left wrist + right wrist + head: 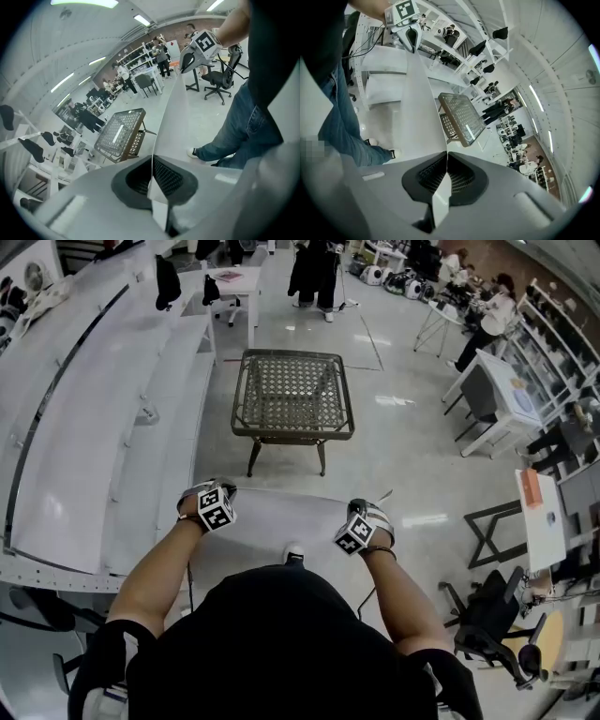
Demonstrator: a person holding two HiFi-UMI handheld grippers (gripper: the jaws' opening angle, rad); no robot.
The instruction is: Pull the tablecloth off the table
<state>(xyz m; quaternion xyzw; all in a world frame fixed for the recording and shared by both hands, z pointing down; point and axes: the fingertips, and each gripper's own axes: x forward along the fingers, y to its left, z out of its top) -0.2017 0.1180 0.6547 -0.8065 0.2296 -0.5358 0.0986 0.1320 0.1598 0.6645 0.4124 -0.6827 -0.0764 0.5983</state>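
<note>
Left gripper (151, 180) clamped shut on edge of white tablecloth (281, 518); right gripper (446, 176) pinched closed on opposite end. Cloth stretched between both, long axis left-right, apparently clear of wicker-framed table (292, 434) straight ahead, equidistant from grippers.

The head camera looks steeply down from above the person's shoulders, well back from the square glass tabletop on a dark wicker frame (292, 395) that stands on the floor ahead. Each tool camera sits close behind its own jaws and faces sideways along the stretched white cloth (176, 112): the left one toward the right tool (188, 60), the right one toward the left tool (411, 40). All three views share that tabletop and cloth.
</note>
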